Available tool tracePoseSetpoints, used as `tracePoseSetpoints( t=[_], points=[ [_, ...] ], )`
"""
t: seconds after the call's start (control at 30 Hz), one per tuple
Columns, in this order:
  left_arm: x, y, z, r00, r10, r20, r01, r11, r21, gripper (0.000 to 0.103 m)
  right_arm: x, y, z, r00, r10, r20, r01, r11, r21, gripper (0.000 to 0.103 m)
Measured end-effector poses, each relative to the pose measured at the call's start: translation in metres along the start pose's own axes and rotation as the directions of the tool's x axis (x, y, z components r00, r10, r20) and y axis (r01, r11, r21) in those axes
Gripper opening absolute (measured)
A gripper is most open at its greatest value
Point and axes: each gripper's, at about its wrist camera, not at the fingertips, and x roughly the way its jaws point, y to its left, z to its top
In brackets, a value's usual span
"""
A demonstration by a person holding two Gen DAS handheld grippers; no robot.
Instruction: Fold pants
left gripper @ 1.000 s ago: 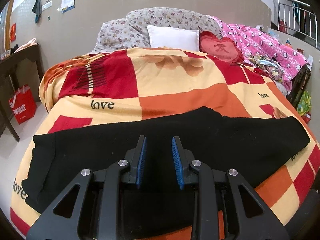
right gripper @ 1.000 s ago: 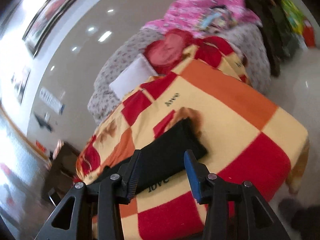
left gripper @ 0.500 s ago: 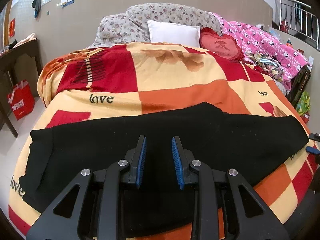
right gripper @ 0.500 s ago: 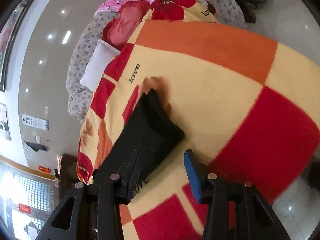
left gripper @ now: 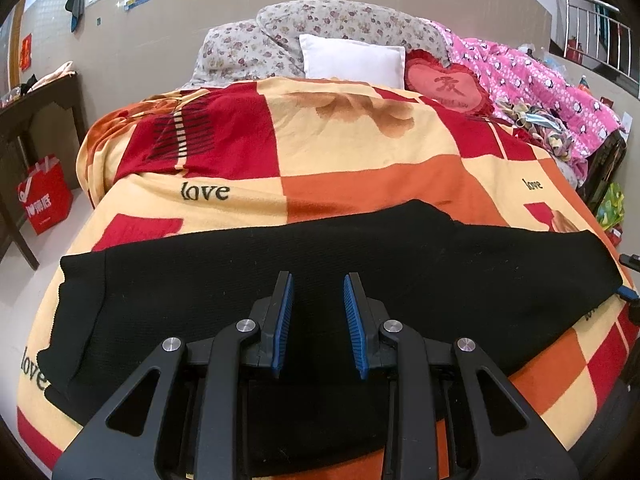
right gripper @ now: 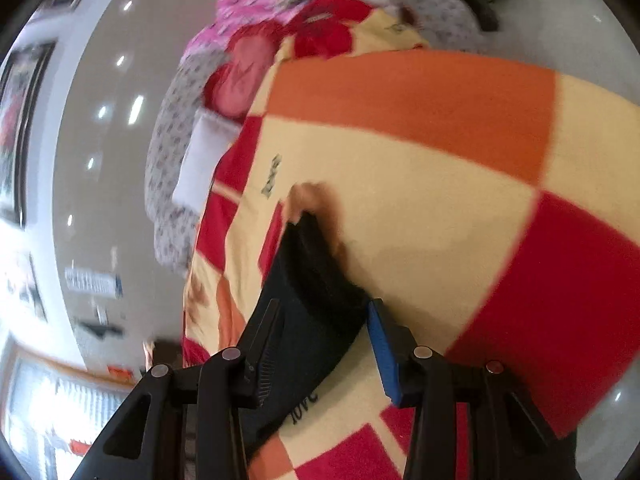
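Black pants (left gripper: 360, 264) lie flat across the near end of the bed, stretched from left to right on the checked blanket (left gripper: 360, 148). My left gripper (left gripper: 317, 280) hovers over their middle, open, with nothing between its blue pads. In the right wrist view, the right-hand end of the pants (right gripper: 316, 280) lies between the fingers of my right gripper (right gripper: 324, 306), which is open and low over the blanket (right gripper: 440, 200); the pads do not press on the cloth. The right gripper's (left gripper: 627, 276) tips show at the pants' right end in the left wrist view.
Pillows (left gripper: 352, 60), a red heart cushion (left gripper: 444, 88) and a pink quilt (left gripper: 532, 88) lie at the head of the bed. A dark table (left gripper: 36, 108) and a red bag (left gripper: 44, 196) stand on the floor to the left. A railing (left gripper: 592, 20) is at far right.
My right gripper has rolled and sunk toward the bed; the pants' right end now sits between its fingers. The left gripper and the pants have not moved.
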Motion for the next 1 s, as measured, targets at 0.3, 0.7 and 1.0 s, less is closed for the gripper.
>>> tracePoseSetpoints(
  t=[0.3,0.7,1.0],
  points=[
    [0.0,-0.003,0.0,1.0,0.007,-0.005,-0.007,1.0,0.005,0.025,0.003,0.004,-0.002,0.999,-0.041,-0.005,0.04,0.994,-0.097,0.031],
    [0.01,-0.073,-0.004,0.991,0.088,-0.097,-0.079,0.992,0.097,0.046,0.006,0.014,-0.016,0.993,-0.08,0.089,0.099,0.964,-0.248,0.026],
    [0.012,-0.062,-0.005,0.989,0.101,-0.106,-0.098,0.995,0.027,0.062,0.01,0.022,-0.02,0.987,-0.127,0.096,0.152,0.932,-0.329,0.027]
  ],
)
